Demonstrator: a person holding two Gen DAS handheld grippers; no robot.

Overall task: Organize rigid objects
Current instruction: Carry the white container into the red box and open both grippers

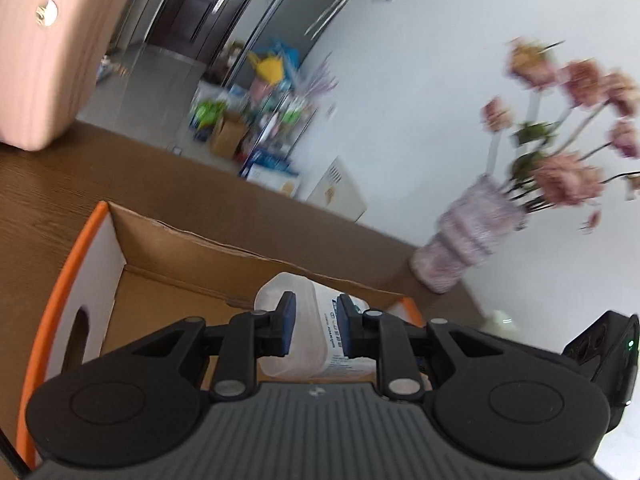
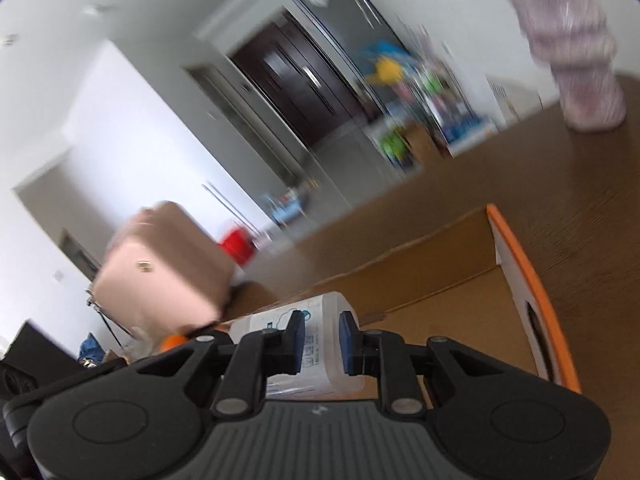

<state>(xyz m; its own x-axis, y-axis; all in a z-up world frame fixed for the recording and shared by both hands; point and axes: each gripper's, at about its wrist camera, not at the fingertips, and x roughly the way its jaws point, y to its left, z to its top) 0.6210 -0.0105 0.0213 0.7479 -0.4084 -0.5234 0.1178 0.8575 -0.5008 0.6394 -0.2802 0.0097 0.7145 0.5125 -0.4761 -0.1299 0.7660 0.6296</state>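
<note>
In the left wrist view, the left gripper [image 1: 316, 322] has its blue pads clamped on a translucent white bottle [image 1: 298, 344], held above the open cardboard box [image 1: 176, 256] on the brown table [image 1: 52, 188], with a vase of pink flowers [image 1: 472, 236] to the right. In the right wrist view, the right gripper [image 2: 322, 338] pinches a second labelled white bottle [image 2: 316, 360] over the same orange-edged box [image 2: 448, 280].

One bottle [image 1: 308, 328], one box [image 1: 168, 300], one vase [image 1: 468, 236]

Bright daylight — heavy motion blur
</note>
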